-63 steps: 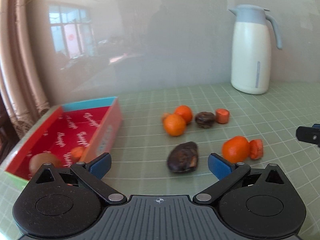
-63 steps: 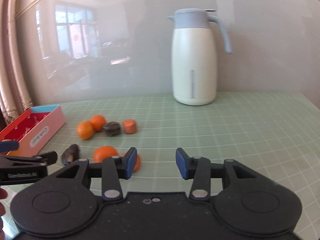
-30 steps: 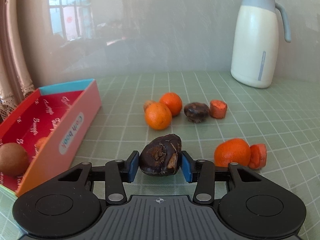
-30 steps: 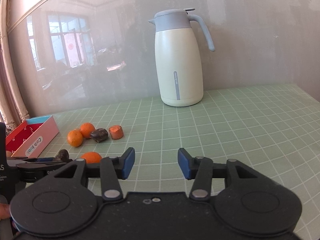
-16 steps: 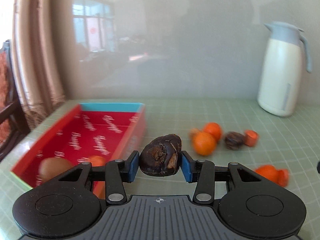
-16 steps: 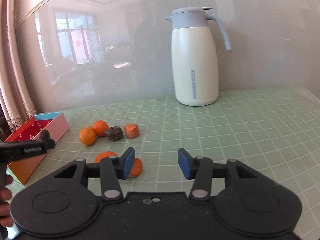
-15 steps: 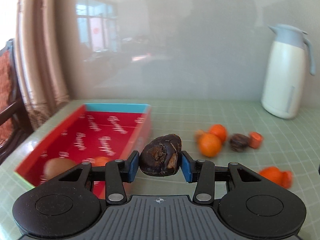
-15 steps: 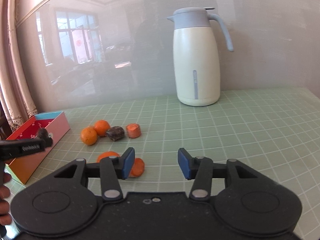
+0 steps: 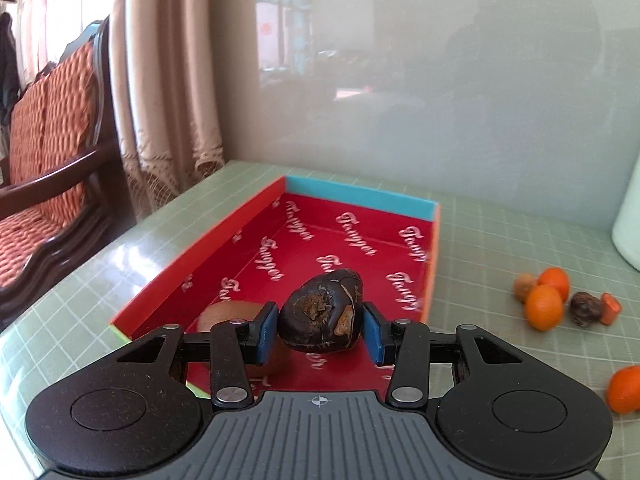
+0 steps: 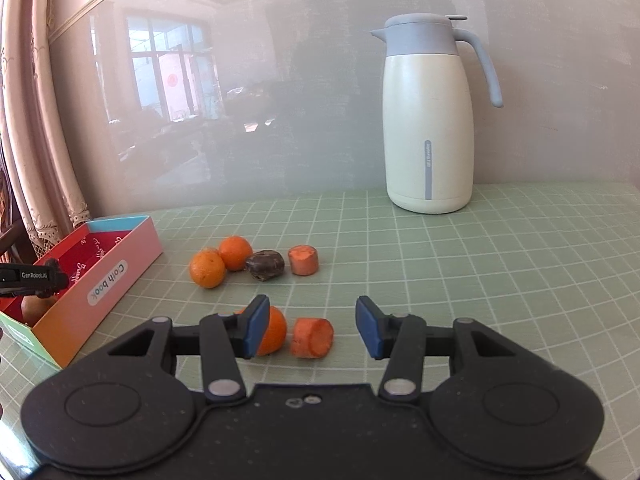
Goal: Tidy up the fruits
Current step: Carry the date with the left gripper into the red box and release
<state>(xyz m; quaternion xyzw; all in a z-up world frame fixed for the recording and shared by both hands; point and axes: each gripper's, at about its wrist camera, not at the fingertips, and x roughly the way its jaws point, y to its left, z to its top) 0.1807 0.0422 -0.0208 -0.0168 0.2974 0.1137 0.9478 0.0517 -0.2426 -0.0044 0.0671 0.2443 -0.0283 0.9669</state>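
Note:
My left gripper (image 9: 320,330) is shut on a dark wrinkled fruit (image 9: 322,316) and holds it over the near end of the red box (image 9: 224,236). A brown kiwi (image 9: 228,316) lies in the box, partly hidden behind my left finger. My right gripper (image 10: 308,326) is open and empty above the table, just behind an orange (image 10: 274,330) and a carrot piece (image 10: 312,338). Farther back lie two oranges (image 10: 208,268), a second dark fruit (image 10: 265,265) and another carrot piece (image 10: 304,259). The box also shows in the right wrist view (image 10: 120,268), with the left gripper's finger over it.
A white and blue thermos jug (image 10: 430,120) stands at the back of the green grid mat (image 10: 480,280). A glossy wall runs behind the table. A wooden chair with a patterned cushion (image 9: 44,140) and a curtain stand beyond the table's left edge.
My left gripper closed on the dark fruit, lifted it and swung left over the red box. My right gripper stayed open and shifted slightly nearer the front orange and carrot piece.

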